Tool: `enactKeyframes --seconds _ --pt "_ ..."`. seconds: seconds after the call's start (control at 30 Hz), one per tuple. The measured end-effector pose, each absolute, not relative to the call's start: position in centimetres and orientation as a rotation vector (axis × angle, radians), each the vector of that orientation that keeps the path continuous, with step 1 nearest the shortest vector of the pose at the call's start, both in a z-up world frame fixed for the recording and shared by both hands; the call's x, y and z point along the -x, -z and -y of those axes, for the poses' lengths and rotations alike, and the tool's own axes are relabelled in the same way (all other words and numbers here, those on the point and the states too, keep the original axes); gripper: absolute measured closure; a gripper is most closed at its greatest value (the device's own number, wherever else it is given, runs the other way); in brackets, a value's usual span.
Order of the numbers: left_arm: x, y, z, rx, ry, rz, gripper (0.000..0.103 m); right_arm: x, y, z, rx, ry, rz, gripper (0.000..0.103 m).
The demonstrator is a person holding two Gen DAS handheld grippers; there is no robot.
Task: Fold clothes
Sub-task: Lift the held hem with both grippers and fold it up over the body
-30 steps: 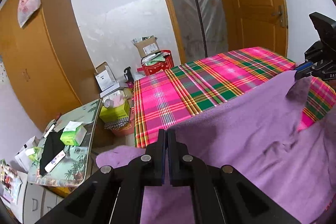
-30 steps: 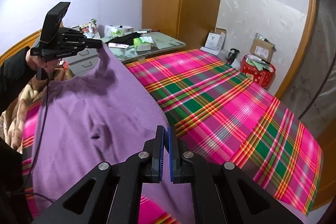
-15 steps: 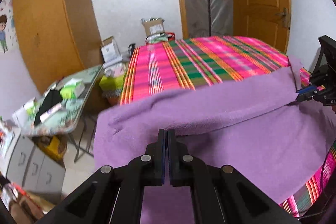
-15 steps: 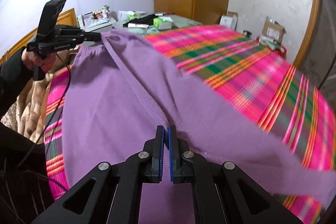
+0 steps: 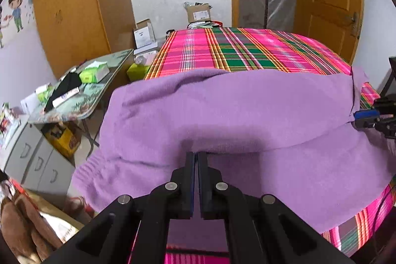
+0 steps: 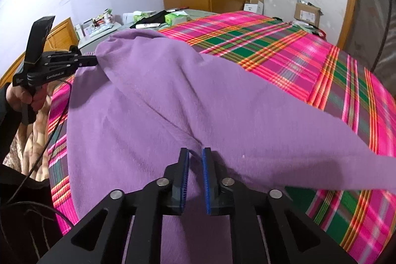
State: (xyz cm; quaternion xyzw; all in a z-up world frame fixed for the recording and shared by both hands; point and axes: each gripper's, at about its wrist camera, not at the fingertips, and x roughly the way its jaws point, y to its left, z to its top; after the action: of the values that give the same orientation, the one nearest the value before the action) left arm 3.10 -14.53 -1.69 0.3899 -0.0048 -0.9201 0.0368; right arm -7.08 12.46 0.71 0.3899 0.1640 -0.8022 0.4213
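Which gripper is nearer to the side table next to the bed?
Left. The left gripper holds the purple garment at the bed edge beside the side table; the right gripper is at the garment's opposite end.

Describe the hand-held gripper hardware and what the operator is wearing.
Both units are matte black linkage frames with silver pivot pins. The right hand-held gripper has blue ribbed pads. The left hand-held gripper shows white "GenRobot.AI" lettering on its side, an upright black block at the rear, and a thin dark cable trailing down. The operator wears a black sleeve.
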Motion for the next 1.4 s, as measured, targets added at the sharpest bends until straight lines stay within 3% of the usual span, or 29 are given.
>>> enactKeyframes --seconds 0.27,0.4,0.67,1.1,1.4 --pt "-5.4 1.1 15.7 -1.171 2.801 -0.260 0.097 6.2 -0.1 -14.6 -1.073 2.015 -0.251 0.074" --pt "-5.7 1.0 16.9 -1.156 2.767 -0.430 0.078 6.9 0.0 -16.4 -1.156 1.994 0.022 0.072" --pt "-4.5 2.2 21.0 -1.117 2.617 -0.775 0.072 9.7 1.5 -18.0 -1.294 1.934 0.441 0.068" --pt "-2.4 2.9 23.9 -1.072 2.532 -0.933 0.072 11.5 2.9 -17.3 -1.379 1.836 0.743 0.068" --pt "-2.0 2.9 25.3 -1.028 2.502 -1.020 0.072 11.9 2.3 -17.9 -1.365 1.840 0.852 0.068"
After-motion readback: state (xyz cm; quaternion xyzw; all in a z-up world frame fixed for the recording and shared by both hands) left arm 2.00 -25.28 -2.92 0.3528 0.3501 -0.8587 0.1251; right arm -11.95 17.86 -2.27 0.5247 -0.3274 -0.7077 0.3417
